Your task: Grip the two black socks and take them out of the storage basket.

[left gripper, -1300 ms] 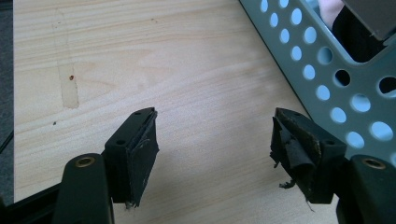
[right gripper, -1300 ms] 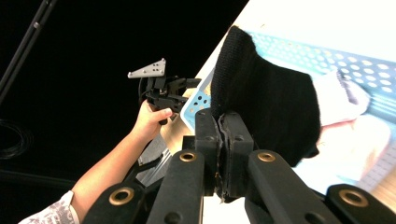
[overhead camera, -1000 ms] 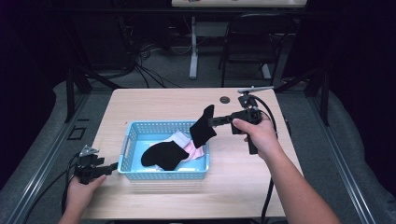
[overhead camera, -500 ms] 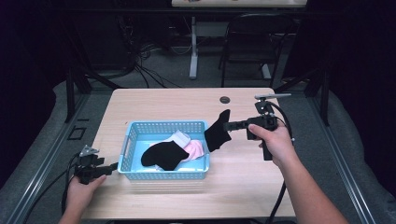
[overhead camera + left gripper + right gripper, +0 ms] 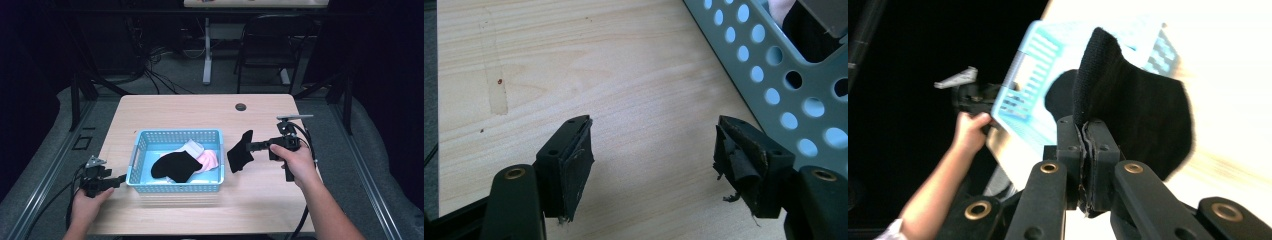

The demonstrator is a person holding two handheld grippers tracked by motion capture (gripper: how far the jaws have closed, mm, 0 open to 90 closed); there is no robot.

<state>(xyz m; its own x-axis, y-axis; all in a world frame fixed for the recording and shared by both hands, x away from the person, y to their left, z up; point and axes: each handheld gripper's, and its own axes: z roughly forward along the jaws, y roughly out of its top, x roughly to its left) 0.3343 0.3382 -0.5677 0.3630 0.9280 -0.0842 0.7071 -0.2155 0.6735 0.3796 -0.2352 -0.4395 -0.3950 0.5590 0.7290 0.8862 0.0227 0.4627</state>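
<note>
A: How do the jaws stand on each side?

B: The right gripper [image 5: 248, 146] has its jaws pressed together on a black sock [image 5: 240, 152]. In the right gripper view the two pads meet with the fabric pinched between them, and the black sock [image 5: 1143, 115] fans out above the right gripper [image 5: 1085, 131].

A: And the left?

B: The left gripper [image 5: 121, 178] has its jaws spread wide with only bare wood between them. In the left gripper view the left gripper [image 5: 651, 147] sits low over the desk [image 5: 614, 65], and its worn pads are frayed at the edges.

A: Where is the held sock, then?

B: It hangs in the air over the desk [image 5: 180, 110], just to the right of the blue basket [image 5: 177, 134] and outside it, between the basket and the right hand [image 5: 294, 159].

A: What lies in the basket?

B: Another dark sock [image 5: 175, 166] lies in the middle, with a pink sock [image 5: 211, 161] and a white sock [image 5: 192, 146] partly under it.

A: And the left hand?

B: The left hand [image 5: 87, 206] holds its gripper near the desk's front left edge, with the jaw tips just beside the basket's left wall. That perforated wall [image 5: 784, 90] shows close at the upper right of the left gripper view.
</note>
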